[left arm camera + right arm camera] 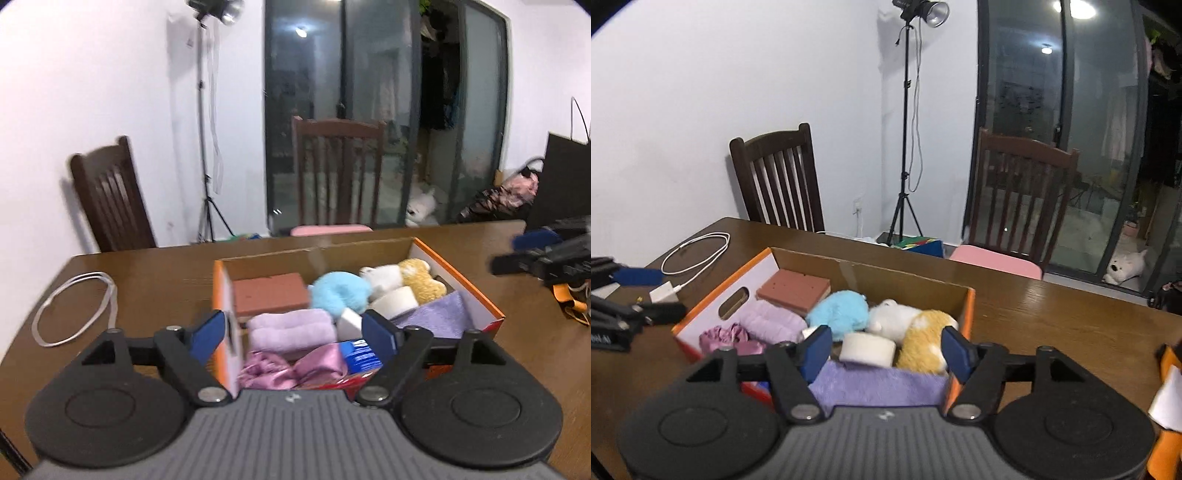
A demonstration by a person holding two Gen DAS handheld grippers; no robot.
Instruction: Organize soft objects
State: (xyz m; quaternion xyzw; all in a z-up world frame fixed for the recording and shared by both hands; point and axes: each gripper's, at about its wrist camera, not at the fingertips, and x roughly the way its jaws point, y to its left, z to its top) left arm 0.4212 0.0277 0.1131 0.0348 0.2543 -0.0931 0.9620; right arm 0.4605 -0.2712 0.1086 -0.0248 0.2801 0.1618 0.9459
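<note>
An orange cardboard box (476,291) (713,295) stands on the brown table, filled with soft things: a blue plush (338,293) (840,310), a white and yellow plush (406,280) (916,332), a rolled lilac towel (290,328) (772,321), a purple cloth (439,314) (879,387), pink satin fabric (291,371) (727,338), a brown sponge block (271,295) (794,288) and a white roll (393,301) (868,349). My left gripper (295,334) hangs open above the box's near end, nothing between its fingers. My right gripper (886,350) is open over the purple cloth, holding nothing.
A white cable (74,306) (698,251) with a charger (663,293) lies on the table left of the box. Two wooden chairs (338,170) (779,177) and a light stand (907,147) are behind the table. A black bag (565,177) stands at the far right.
</note>
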